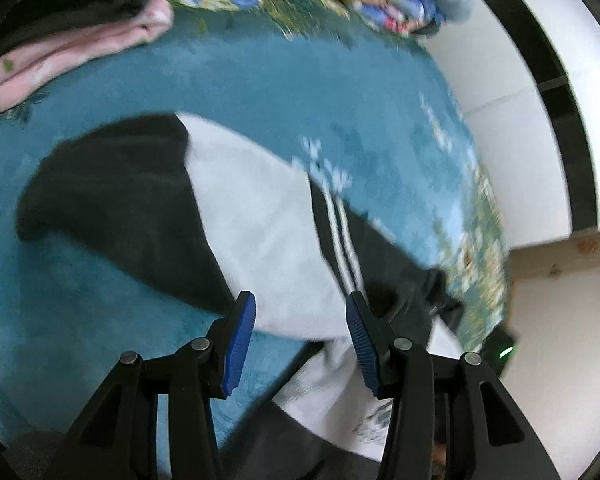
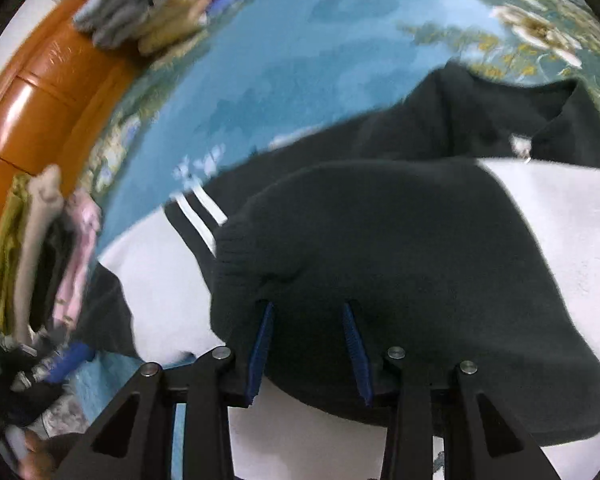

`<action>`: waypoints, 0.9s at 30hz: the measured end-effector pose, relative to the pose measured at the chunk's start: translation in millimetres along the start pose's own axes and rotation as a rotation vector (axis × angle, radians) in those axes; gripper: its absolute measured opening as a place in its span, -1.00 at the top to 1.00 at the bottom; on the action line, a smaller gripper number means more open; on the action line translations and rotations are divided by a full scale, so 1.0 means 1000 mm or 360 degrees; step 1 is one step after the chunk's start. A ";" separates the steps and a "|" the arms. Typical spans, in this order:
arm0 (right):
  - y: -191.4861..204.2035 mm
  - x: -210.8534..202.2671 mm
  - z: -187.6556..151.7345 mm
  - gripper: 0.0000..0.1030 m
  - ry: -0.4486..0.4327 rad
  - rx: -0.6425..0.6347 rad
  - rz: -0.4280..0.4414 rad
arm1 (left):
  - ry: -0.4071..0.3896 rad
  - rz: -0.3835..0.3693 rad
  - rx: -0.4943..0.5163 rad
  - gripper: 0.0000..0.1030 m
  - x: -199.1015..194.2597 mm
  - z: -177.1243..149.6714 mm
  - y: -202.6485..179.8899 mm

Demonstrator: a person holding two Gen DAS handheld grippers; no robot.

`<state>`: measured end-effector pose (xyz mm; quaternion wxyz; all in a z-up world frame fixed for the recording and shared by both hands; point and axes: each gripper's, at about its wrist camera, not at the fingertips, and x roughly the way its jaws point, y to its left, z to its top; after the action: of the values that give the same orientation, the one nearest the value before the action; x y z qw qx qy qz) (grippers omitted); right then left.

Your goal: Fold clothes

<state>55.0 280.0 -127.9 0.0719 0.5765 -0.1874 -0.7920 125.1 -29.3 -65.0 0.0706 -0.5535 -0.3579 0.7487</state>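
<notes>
Black-and-white sweatshirt [image 1: 236,208] lies spread on a teal floral blanket [image 1: 284,80]. White body, black sleeves, white stripes [image 1: 340,232] down one sleeve. In the right wrist view a black sleeve [image 2: 380,248] is folded across the white body, ribbed cuff toward the left of the picture.

Around it: a folded pink cloth [image 1: 60,56] at the blanket's far corner, well apart; a stack of folded clothes [image 2: 44,256] beside the garment's edge; further piles [image 2: 140,20] by an orange wooden board [image 2: 40,92]. White floor beyond the blanket.

Left gripper [image 1: 300,312]: jaws apart, hovering above the white body, nothing between the pads.

Right gripper [image 2: 308,320]: jaws apart, the folded sleeve directly under and between the pads [image 2: 352,344], which do not pinch it.
</notes>
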 end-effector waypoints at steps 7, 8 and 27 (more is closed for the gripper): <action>-0.003 -0.034 -0.001 0.22 -0.0134 0.0072 0.0129 | -0.0104 0.0036 -0.0380 -0.13 -0.069 0.043 0.076; 0.000 -0.038 -0.001 0.22 -0.0148 0.0070 0.0139 | -0.0069 0.0105 -0.0402 -0.13 -0.069 0.044 0.087; 0.019 -0.059 -0.014 0.22 -0.0166 0.0067 0.0223 | 0.0011 -0.0179 -0.0958 0.55 -0.005 0.050 0.177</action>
<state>85.1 279.1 -71.9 0.1051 0.5214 -0.2473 -0.8099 134.7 -184.2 -163.4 -0.0539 -0.5313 -0.5935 0.6021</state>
